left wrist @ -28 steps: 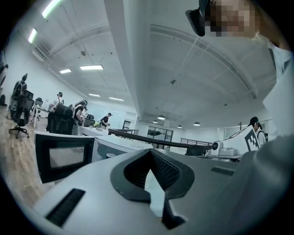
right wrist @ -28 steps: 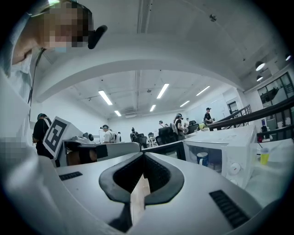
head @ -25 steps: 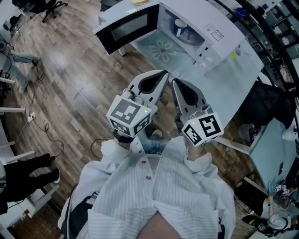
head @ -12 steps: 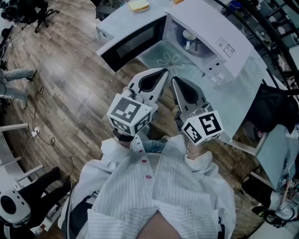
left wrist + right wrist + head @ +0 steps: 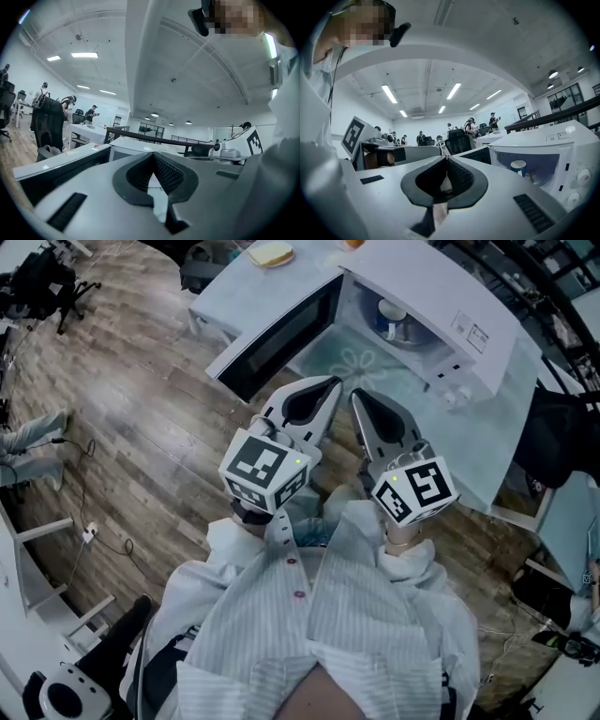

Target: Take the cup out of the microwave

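A white microwave [image 5: 450, 310] stands on a pale table [image 5: 497, 442] with its door [image 5: 281, 334] swung wide open to the left. Inside it stands a white cup with a blue band [image 5: 392, 313], which the right gripper view shows upright in the lit cavity as the cup [image 5: 518, 167]. My left gripper [image 5: 335, 381] and right gripper [image 5: 355, 393] are held side by side in front of the opening, short of it, both pointing level at it. Each is shut with nothing between its jaws, as at the left gripper [image 5: 152, 154] and the right gripper [image 5: 446, 157].
A slice of bread [image 5: 270, 253] lies on the table behind the door. The microwave's knobs [image 5: 454, 396] face me on its right. Wooden floor [image 5: 141, 427] lies to the left, with chairs and people farther off. The dark door panel [image 5: 61, 171] lies left of the left gripper.
Both grippers, held together, have come closer to the open microwave, and the view has swung round it. Their jaws have stayed shut.
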Demonstrator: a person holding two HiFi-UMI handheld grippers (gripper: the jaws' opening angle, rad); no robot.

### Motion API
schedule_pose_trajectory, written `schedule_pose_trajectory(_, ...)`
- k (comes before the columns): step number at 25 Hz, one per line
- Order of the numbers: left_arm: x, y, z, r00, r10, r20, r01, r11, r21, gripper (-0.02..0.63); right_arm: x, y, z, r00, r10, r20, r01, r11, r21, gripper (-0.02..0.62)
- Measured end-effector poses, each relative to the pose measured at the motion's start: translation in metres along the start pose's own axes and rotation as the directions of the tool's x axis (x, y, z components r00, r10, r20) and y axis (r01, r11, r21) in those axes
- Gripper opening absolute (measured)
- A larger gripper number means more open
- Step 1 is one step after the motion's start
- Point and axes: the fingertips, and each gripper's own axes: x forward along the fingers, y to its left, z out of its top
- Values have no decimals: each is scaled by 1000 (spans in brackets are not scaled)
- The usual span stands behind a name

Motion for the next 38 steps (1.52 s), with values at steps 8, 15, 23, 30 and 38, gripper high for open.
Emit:
schedule_pose_trajectory(8, 18, 18, -11, 999, -27, -23, 26, 999, -31, 9, 16, -20, -6, 999, -47, -16, 48, 999, 20, 35)
schedule_pose_trajectory(15, 57, 34, -11, 998, -58, -40, 56, 998, -43, 9, 32, -60, -2, 995, -92, -26, 92, 995, 36, 35)
schedule_pose_trajectory(23, 118, 43, 1, 994, -100, -41, 99, 995, -32, 9, 49, -113, 14, 992, -124, -24, 124, 992, 33, 35)
schedule_pose_trajectory(30, 162, 36, 9, 991, -132, -35, 132, 991, -16, 9, 43, -154, 26, 988, -152, -6, 153, 988, 35, 35)
schedule_pose_trajectory(38, 194, 29, 7, 990, -136, -28, 136, 991, -11, 9, 41, -183, 24, 990, -143, -10, 144, 989, 32, 35)
